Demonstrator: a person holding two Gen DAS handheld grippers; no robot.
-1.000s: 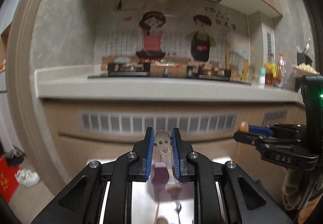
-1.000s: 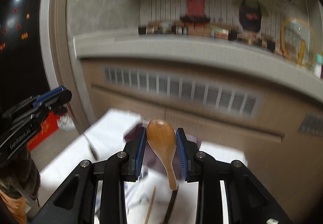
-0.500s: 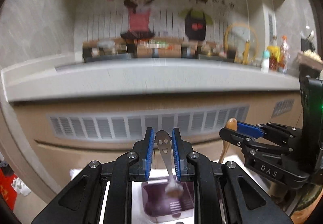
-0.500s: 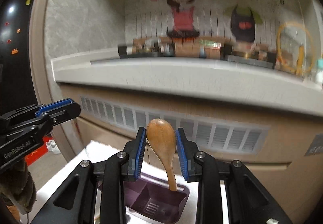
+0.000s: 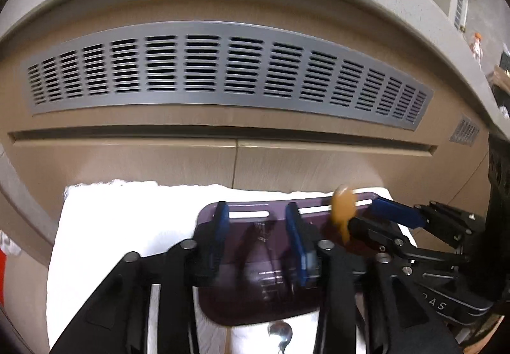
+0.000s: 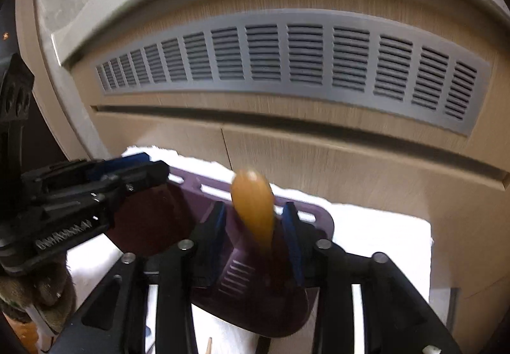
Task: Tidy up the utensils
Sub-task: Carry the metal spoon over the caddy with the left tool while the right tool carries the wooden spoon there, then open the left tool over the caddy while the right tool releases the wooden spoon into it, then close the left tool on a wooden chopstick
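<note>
Step in hand: dropping utensils into the purple utensil holder [image 5: 255, 299] at lower centre. The left gripper [image 5: 258, 226] has just been opening; nothing visible lies between its parted jaws. The right gripper [image 6: 253, 226] has likewise been opening, the wooden spoon [image 6: 253, 204] blurred between its jaws, apparently released. Keep both grippers angled steeply down over the holder until the spoon settles inside.

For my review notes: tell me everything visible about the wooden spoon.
The wooden spoon is smooth orange-brown wood with an oval bowl uppermost and its handle pointing down into the purple holder. It stands roughly upright, motion-blurred, between the right gripper fingers, whose blue pads show gaps on both sides. Its lower end is hidden.
</note>
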